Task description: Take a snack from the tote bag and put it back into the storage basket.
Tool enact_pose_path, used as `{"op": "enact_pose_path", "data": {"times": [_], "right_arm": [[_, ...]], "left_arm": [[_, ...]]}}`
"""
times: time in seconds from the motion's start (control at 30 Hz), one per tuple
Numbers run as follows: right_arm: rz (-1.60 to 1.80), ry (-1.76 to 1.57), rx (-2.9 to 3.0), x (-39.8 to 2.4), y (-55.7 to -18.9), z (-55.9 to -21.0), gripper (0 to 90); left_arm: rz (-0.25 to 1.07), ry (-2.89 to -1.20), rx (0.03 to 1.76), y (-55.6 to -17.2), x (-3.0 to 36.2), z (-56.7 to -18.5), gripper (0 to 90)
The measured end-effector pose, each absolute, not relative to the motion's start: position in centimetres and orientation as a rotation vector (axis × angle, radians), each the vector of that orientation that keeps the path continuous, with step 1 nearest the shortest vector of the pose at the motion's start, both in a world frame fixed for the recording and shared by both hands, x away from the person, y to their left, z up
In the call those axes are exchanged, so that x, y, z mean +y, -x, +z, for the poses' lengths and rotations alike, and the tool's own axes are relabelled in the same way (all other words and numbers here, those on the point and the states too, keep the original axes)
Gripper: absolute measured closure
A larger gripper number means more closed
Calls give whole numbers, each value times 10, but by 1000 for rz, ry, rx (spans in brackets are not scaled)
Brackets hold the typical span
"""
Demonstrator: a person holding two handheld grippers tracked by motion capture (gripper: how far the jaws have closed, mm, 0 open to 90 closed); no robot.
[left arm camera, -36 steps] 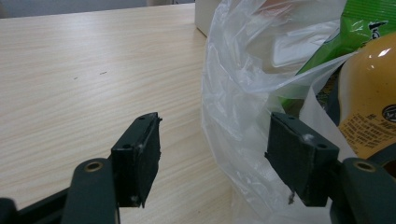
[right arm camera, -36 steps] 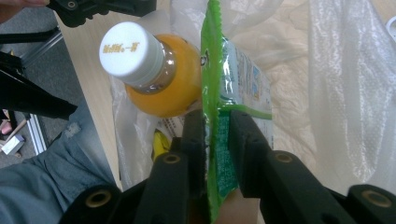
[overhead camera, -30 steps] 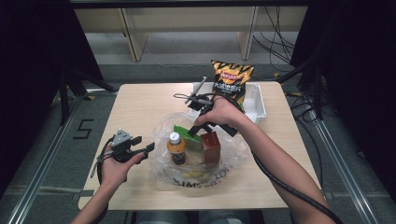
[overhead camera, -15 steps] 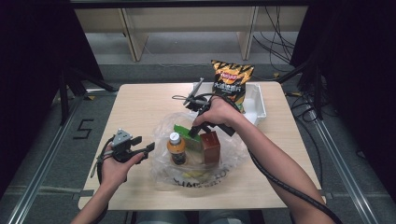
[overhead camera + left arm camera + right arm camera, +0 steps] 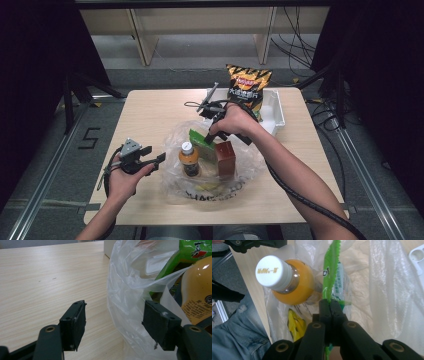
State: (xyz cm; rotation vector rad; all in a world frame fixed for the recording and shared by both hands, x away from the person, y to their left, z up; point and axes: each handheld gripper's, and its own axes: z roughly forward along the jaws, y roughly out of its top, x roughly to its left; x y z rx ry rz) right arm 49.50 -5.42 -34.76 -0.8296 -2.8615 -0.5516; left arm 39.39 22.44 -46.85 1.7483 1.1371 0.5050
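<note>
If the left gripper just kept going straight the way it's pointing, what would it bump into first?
Most likely the clear plastic bag, whose film already lies between the open left gripper's jaws. Behind it stands the orange drink bottle, though depth is hard to judge.

Bright overhead light, dark surroundings, sharp frames, slight glare.

- We count one clear plastic bag [image 5: 210,175] on the table [image 5: 150,115].
- We see one orange bottle [image 5: 188,159], one green packet [image 5: 202,138], and one brown box [image 5: 226,159] in it.
- We count one chip bag [image 5: 247,87] and one white tray [image 5: 275,112].
- We hold two grippers: left [image 5: 150,159], right [image 5: 210,137].
</note>
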Motion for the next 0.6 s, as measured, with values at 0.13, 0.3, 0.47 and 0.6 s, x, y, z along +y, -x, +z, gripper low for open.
{"op": "enact_pose_path", "data": {"times": [0.13, 0.3, 0.47, 0.6], "right_arm": [[-601, 829, -2882, -60, -493, -341, 900], [-685, 786, -2902, -68, -489, -331, 900], [-767, 768, -2906, -79, -485, -323, 900], [-814, 760, -2918, -85, -482, -318, 900]], "left_arm": [[504, -1748, 1134, -394, 224, -468, 344], [507, -1755, 1129, -394, 224, -468, 343], [509, -1754, 1126, -394, 224, -468, 344], [509, -1754, 1132, -394, 224, -468, 344]]}}
